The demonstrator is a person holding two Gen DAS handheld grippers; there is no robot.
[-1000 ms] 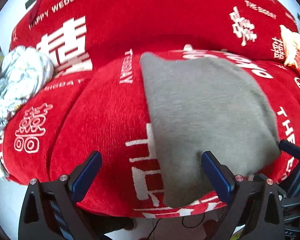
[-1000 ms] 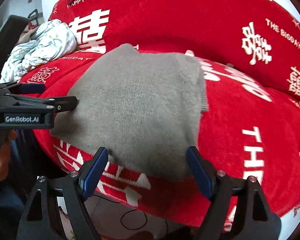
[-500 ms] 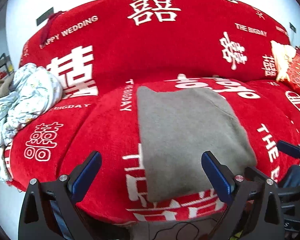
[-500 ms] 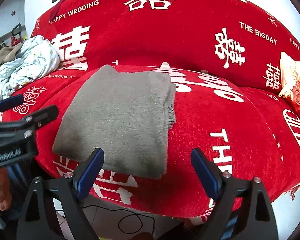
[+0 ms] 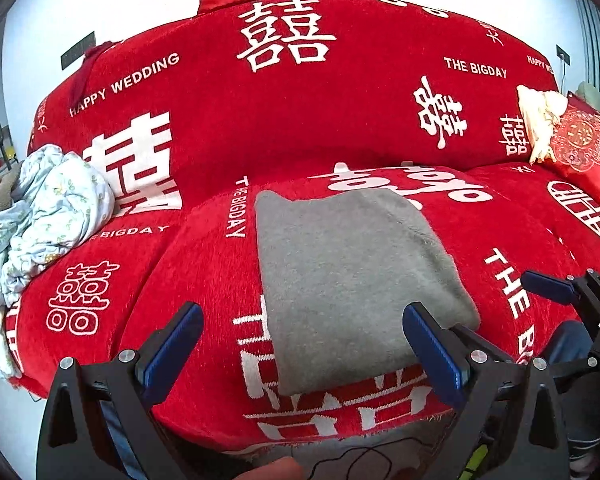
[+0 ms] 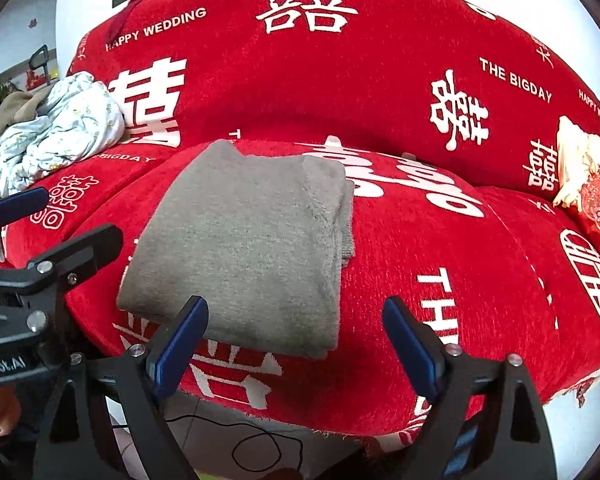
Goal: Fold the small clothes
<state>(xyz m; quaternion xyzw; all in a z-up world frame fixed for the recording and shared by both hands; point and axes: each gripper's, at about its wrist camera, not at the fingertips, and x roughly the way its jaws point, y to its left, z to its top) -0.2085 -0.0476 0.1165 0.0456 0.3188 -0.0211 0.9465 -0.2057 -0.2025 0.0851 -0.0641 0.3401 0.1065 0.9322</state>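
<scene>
A folded grey garment (image 5: 348,280) lies flat on the red sofa seat (image 5: 188,280), its near edge close to the seat's front. My left gripper (image 5: 300,340) hovers open in front of it, nothing between its blue pads. In the right wrist view the same grey garment (image 6: 252,248) lies ahead and left of my right gripper (image 6: 296,336), which stands wide open and empty, off the cloth. The left gripper (image 6: 52,236) shows at that view's left edge, and the right gripper's fingers (image 5: 556,288) at the right edge of the left view.
A crumpled pale floral cloth (image 5: 40,220) is heaped on the seat's left end. A red embroidered cushion (image 5: 580,148) and a cream cloth (image 5: 540,116) rest at the right end. The red backrest (image 5: 300,100) rises behind. A black cable (image 6: 256,444) lies on the floor below the seat front.
Both grippers have drawn back and up from the grey garment, which now lies smaller and farther off. The left one no longer overlaps its near edge. The garment itself has stayed put.
</scene>
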